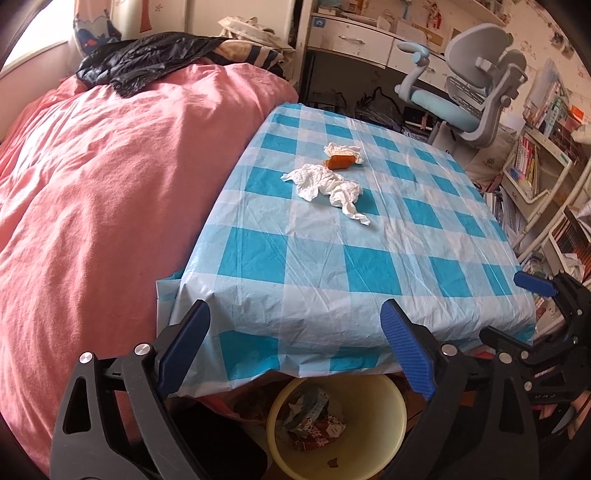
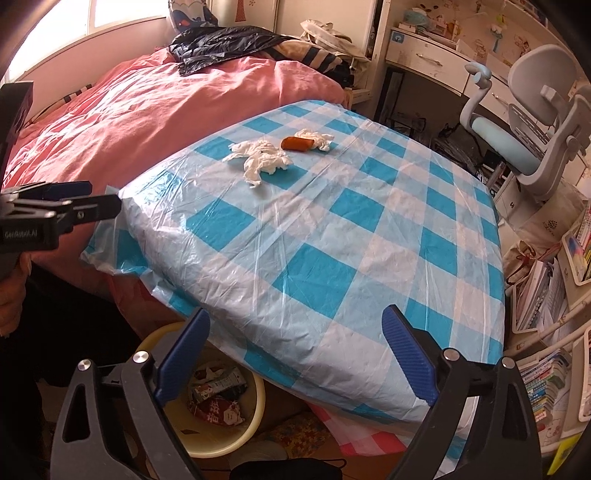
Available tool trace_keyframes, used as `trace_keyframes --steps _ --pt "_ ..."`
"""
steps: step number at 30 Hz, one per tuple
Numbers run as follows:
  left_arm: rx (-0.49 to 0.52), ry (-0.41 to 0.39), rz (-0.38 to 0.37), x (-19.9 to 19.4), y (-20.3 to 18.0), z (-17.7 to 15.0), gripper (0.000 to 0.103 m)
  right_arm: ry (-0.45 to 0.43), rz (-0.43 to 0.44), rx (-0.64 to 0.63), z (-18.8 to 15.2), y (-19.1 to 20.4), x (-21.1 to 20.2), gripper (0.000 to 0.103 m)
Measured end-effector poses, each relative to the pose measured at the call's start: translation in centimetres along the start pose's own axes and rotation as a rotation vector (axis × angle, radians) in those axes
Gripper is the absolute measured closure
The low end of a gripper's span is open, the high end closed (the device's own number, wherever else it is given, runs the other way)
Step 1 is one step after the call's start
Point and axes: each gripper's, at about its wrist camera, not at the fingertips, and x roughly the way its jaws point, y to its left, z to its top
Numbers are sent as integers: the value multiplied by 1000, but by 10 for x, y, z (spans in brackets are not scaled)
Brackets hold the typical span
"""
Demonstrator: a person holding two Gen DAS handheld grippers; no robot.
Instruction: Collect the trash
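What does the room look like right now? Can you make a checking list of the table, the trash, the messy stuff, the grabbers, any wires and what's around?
Surface: table under a blue-and-white checked plastic cloth, wrinkled.
Job's things: crumpled white tissue, orange wrapper against a smaller tissue, all at the far part of the table; yellow bin below the near edge, wrappers already inside.
Clutter: nothing else seen on the table.
Grippers: left gripper and right gripper both open, empty, above the near edge.
Cables: nothing seen.
Surroundings: pink bed, black bag, desk chair, bookshelves.

Daylight from the window (image 2: 110, 18); sharp centre; fisheye-bent, dark corners.
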Motion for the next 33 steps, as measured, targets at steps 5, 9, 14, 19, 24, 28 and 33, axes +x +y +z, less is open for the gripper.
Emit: trace_keyframes --steps 5,9,14,19,24,28,33 --pt "90 -16 15 -2 -17 -1 10 14 -10 -9 2 4 5 12" --pt "141 -26 30 -5 -25 -3 9 20 -12 -24 3 8 6 12" --pt "147 -22 43 -5 -26 -4 8 21 -19 -20 2 7 6 12" --pt "154 -21 60 -4 -26 -6 8 11 -21 -9 1 5 3 12" --pt "161 -24 69 -3 -27 -6 8 14 -24 -19 1 7 3 12" --pt "155 -26 68 -4 -26 -5 8 12 -24 -19 1 7 4 12" --pt "151 -31 73 -4 -24 -4 8 16 -25 -24 2 7 5 12"
